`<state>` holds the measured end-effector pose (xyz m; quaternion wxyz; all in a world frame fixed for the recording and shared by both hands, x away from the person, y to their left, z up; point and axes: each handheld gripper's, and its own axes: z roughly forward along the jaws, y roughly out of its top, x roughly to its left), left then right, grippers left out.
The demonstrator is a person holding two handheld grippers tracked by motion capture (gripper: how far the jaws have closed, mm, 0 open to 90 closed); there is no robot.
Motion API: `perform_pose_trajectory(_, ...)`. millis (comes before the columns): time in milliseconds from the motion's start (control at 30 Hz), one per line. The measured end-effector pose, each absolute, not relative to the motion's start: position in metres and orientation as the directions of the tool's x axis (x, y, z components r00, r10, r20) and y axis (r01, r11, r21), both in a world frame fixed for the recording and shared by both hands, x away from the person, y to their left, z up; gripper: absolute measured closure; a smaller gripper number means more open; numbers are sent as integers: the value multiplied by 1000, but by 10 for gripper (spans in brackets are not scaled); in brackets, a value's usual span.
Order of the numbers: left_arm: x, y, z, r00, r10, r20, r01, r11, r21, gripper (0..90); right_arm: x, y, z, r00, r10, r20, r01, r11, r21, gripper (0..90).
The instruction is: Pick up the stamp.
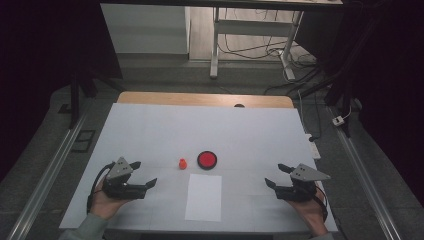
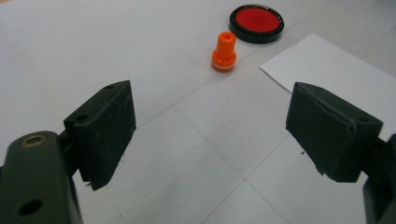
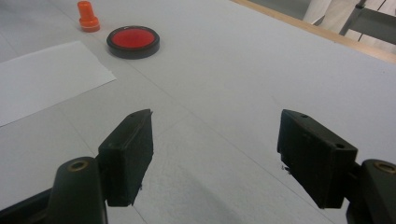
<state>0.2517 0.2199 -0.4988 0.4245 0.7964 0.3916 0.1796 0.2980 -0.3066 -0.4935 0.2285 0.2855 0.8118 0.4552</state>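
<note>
A small orange stamp [image 1: 182,163] stands upright on the white table, with a round black-rimmed red ink pad [image 1: 206,159] just to its right. A white sheet of paper [image 1: 204,197] lies in front of them. My left gripper [image 1: 143,173] rests at the front left, open and empty, pointing toward the stamp [image 2: 223,51], the ink pad [image 2: 256,22] and the paper's corner [image 2: 336,65]. At the front right my right gripper [image 1: 278,175] is open too, nothing between its jaws; ahead of it are the ink pad [image 3: 133,41], the stamp [image 3: 87,16] and the paper [image 3: 42,77].
The table's white cover [image 1: 150,130] ends at a wooden strip [image 1: 205,99] along the far edge. Beyond it stand a desk frame [image 1: 250,30] and loose cables on the floor. Metal rails [image 1: 47,170] run along both sides of the table.
</note>
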Motion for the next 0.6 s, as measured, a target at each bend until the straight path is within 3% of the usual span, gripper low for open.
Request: perform_pose_trajectory(600,275,200,-481,666,744,-50,452,-349,821,181,297,-305,-495,-729,675,-112,261,426,866,281)
